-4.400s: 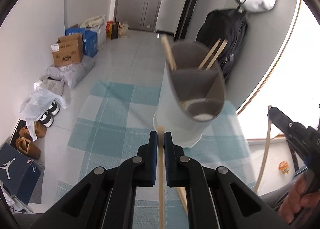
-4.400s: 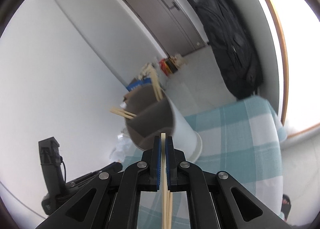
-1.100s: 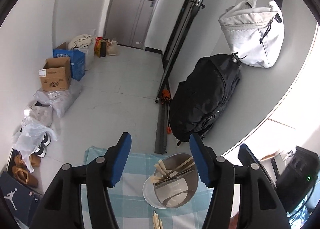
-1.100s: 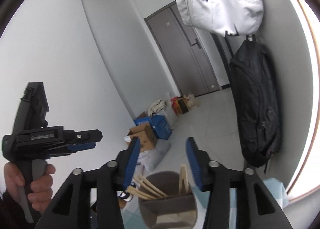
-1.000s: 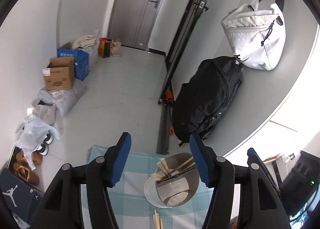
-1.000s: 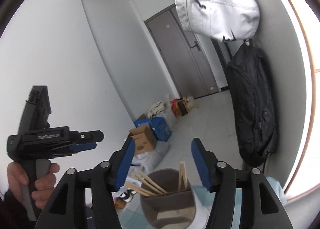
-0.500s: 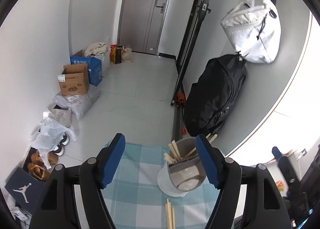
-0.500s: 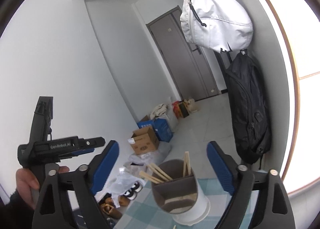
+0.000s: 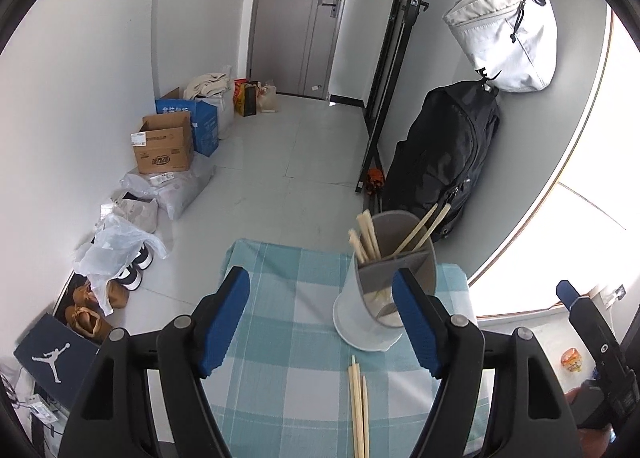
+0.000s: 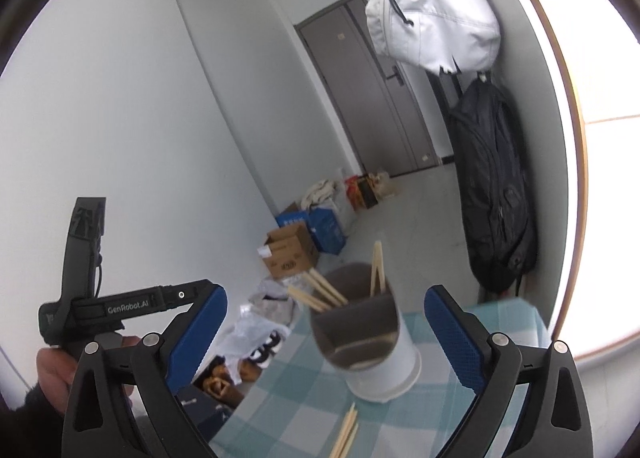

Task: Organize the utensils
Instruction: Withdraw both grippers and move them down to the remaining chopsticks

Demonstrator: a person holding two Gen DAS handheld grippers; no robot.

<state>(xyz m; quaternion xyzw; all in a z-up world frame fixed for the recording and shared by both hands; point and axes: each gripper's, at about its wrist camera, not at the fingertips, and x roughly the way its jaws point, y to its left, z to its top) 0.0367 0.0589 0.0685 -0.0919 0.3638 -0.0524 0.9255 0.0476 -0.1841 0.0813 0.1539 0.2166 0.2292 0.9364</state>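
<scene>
A white utensil holder (image 9: 356, 318) with a grey divided insert stands on a teal checked tablecloth (image 9: 288, 338). Several wooden chopsticks (image 9: 366, 236) stick out of its compartments. Two or three loose chopsticks (image 9: 357, 406) lie on the cloth in front of it. My left gripper (image 9: 320, 276) hovers open above the cloth, nothing between its pads. In the right wrist view the holder (image 10: 384, 362) stands ahead, loose chopsticks (image 10: 346, 434) below it. My right gripper (image 10: 326, 294) is opening its jaws wide, empty. The left gripper body (image 10: 120, 306) shows at the left, in a hand (image 10: 52, 370).
A black backpack (image 9: 444, 157) leans on the wall behind the table, with a white bag (image 9: 508, 37) hanging above it. Cardboard boxes (image 9: 162, 145), plastic bags and shoes (image 9: 132, 270) line the floor at the left. A grey door (image 9: 304, 17) is at the far end.
Both grippers have drawn back from the holder, and the left view has tipped down over the cloth. The right jaws have spread much wider, the left slightly. The loose chopsticks now show more fully.
</scene>
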